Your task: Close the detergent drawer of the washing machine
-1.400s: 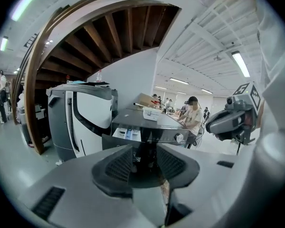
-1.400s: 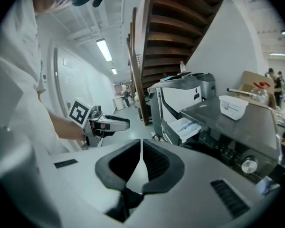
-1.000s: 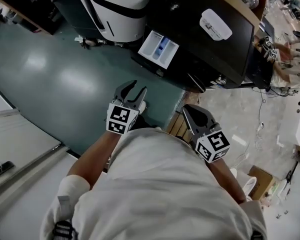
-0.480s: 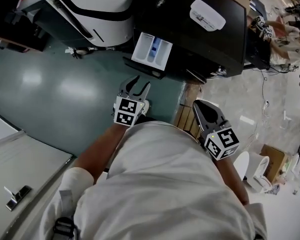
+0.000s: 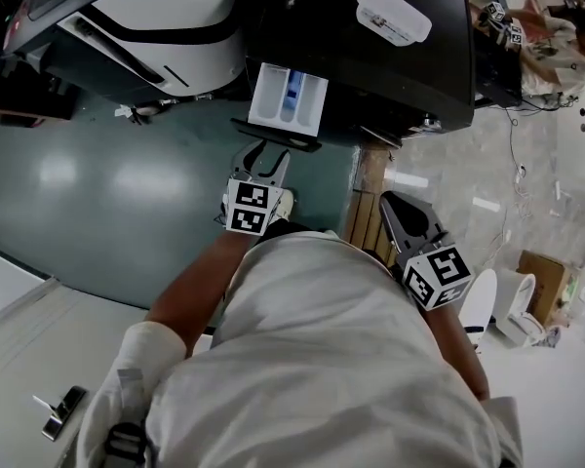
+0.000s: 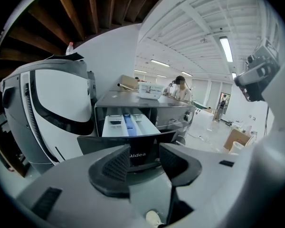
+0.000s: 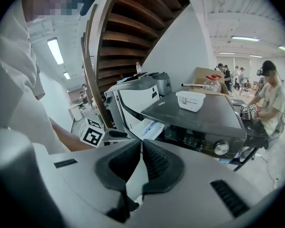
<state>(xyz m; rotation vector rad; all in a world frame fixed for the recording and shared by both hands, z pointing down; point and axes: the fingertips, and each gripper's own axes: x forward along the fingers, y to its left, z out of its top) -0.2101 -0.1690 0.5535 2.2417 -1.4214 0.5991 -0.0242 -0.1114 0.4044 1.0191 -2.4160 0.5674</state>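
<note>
Detergent drawer (image 5: 288,98) stands pulled out of the dark washing machine (image 5: 400,66), at the left end of its front edge, its white and blue compartments open to us. To its left we see a white rounded appliance (image 5: 166,13) standing on the green floor (image 5: 78,174). Our left gripper (image 5: 264,156) has come forward since a second ago, when it hung well short of the drawer. Now its tips sit just before the drawer's dark front, and we cannot tell whether they touch it. Its fingers (image 6: 115,164) are spreading wider with nothing pinched, and the drawer's front shows through the gap. The drawer itself is as far out as before. A white tub (image 5: 394,14) sits on the machine's top. Further right, our right gripper (image 5: 390,203) hangs short of the machine's front edge, much where it was, its fingers (image 7: 157,161) pressed together on nothing.
</note>
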